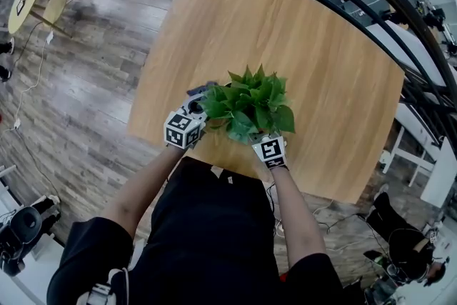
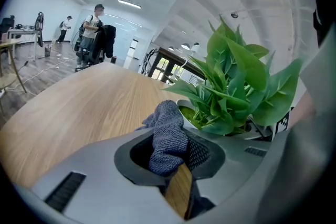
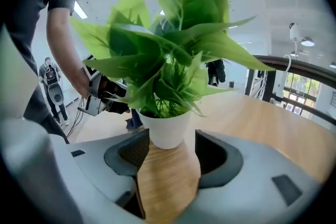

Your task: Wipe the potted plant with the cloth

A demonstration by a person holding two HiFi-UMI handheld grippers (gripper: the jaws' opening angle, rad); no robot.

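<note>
Grippers at the potted plant (image 1: 250, 105) on a wooden table (image 1: 321, 46).
Left gripper (image 2: 170, 150) pinches a grey cloth (image 2: 168, 134) just beside it; right gripper (image 3: 168, 152) stands wide, white pot (image 3: 167, 131) between its jaws.

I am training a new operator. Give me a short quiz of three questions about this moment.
1. True or false: the left gripper is shut on the grey cloth.
2. The right gripper has its jaws: A shut on a leaf; B apart, the white pot standing at their mouth; C shut, empty.
3. Fill in: the potted plant stands on a wooden ____.
Key: 1 true; 2 B; 3 table.
</note>
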